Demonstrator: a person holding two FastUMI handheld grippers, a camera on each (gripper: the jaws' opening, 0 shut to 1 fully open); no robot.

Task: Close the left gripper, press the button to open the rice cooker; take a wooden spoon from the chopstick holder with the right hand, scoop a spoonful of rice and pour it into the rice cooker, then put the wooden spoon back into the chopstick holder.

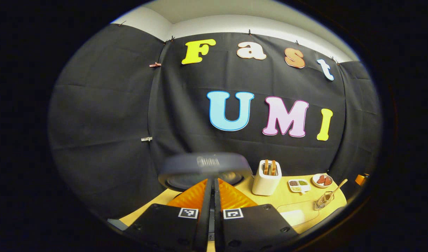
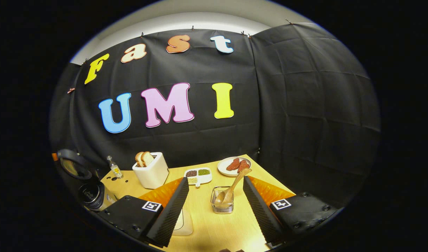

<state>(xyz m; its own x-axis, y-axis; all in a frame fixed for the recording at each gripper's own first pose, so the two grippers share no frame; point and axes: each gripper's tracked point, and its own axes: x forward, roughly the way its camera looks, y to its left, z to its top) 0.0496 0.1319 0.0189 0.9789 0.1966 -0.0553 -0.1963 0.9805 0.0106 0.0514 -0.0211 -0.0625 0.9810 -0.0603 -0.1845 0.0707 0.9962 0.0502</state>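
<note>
My left gripper (image 1: 213, 180) is shut with nothing between its fingers, its tips right at the front of the rice cooker. The cooker's dark grey lid (image 1: 205, 163) stands raised and blurred just beyond them. In the right gripper view the rice cooker (image 2: 92, 195) sits at the far left with its lid (image 2: 71, 160) tipped up. My right gripper (image 2: 215, 179) is open. Between its fingers, a little ahead, stands the glass chopstick holder (image 2: 222, 202) with the wooden spoon (image 2: 234, 185) leaning in it. The holder (image 1: 323, 200) and spoon (image 1: 337, 188) also sit at the table's right end.
A white toaster (image 2: 151, 172) with bread stands at the back, with a small bottle (image 2: 114, 167) to its left. A divided dish of grains (image 2: 198, 176) and a plate of red pieces (image 2: 234, 165) lie behind the holder. A flat white object (image 2: 184, 224) lies by my right gripper's left finger.
</note>
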